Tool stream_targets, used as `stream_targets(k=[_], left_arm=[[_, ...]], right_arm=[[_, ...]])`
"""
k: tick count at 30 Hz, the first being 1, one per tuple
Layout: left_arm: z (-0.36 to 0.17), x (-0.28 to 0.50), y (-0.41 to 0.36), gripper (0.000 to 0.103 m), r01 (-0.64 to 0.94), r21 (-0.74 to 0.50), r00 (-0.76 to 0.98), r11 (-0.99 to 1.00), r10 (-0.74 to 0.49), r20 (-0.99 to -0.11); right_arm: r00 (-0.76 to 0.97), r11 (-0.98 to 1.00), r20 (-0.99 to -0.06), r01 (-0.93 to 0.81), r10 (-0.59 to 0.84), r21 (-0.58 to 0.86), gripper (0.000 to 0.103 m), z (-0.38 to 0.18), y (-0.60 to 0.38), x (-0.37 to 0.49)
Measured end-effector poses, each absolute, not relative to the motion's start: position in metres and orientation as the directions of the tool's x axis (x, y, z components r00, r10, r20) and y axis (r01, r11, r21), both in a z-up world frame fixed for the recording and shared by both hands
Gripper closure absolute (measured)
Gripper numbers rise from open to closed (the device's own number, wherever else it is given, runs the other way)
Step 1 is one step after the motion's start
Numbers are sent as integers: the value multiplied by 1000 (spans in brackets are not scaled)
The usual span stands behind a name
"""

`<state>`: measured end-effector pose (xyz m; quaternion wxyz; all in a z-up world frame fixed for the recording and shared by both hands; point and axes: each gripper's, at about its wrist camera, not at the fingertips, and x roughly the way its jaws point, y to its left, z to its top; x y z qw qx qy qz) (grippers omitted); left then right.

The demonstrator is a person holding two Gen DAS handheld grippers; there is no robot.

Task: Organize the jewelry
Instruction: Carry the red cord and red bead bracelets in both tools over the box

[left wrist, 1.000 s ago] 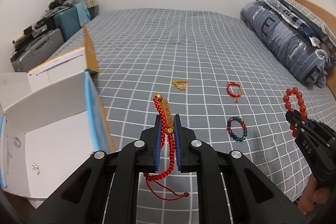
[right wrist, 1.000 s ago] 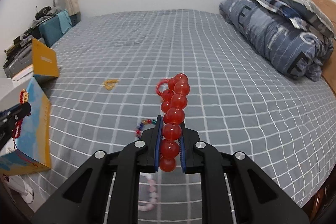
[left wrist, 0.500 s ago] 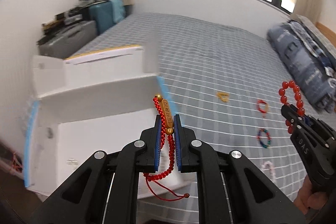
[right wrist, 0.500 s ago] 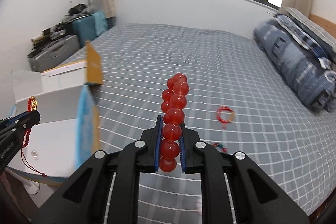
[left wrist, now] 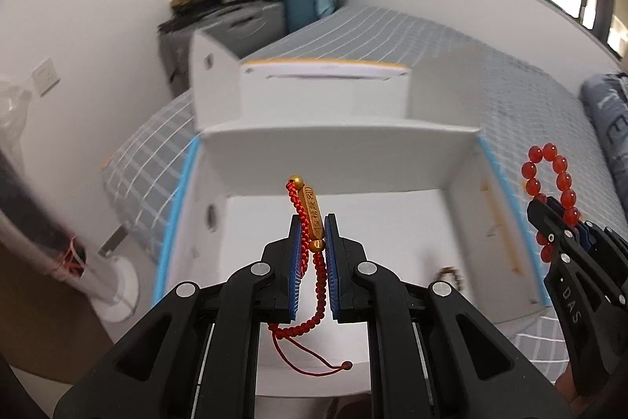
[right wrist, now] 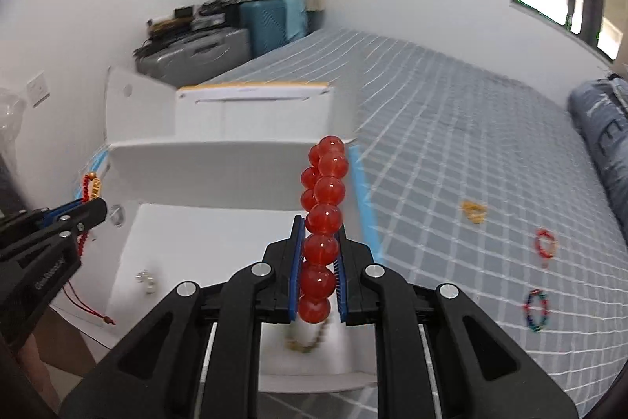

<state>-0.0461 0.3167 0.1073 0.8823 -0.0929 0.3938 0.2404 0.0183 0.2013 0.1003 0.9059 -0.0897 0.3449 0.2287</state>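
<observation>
My left gripper (left wrist: 313, 222) is shut on a red cord bracelet with a gold bar (left wrist: 312, 213) and holds it over the open white box (left wrist: 337, 160); its cord tail hangs down. My right gripper (right wrist: 318, 222) is shut on a bracelet of large red beads (right wrist: 324, 191) above the box's right side (right wrist: 365, 191). Each gripper shows in the other's view, the right one (left wrist: 549, 207) and the left one (right wrist: 92, 205). Inside the box lie a small brown bead bracelet (left wrist: 451, 275) and small pearl pieces (right wrist: 146, 279).
On the grey checked bedspread (right wrist: 451, 128) lie a gold piece (right wrist: 473, 211), a thin red bracelet (right wrist: 545, 242) and a multicoloured bead bracelet (right wrist: 535, 309). Suitcases (right wrist: 219, 46) stand by the wall behind the box. A folded blue quilt (right wrist: 604, 140) lies at the right.
Both grippers have swung left from over the bed to above the open white box, each still holding its bracelet.
</observation>
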Motion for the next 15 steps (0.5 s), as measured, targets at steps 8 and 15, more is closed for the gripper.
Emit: stream_targets(k=[8, 15], left_arm=[[75, -34, 352, 92, -525, 38, 472, 850, 328, -819], [60, -24, 362, 92, -522, 42, 430, 852, 306, -850]], right_arm=[[558, 859, -763, -512, 326, -8, 90, 73, 246, 26], [484, 856, -828, -516, 284, -8, 90, 54, 257, 39]])
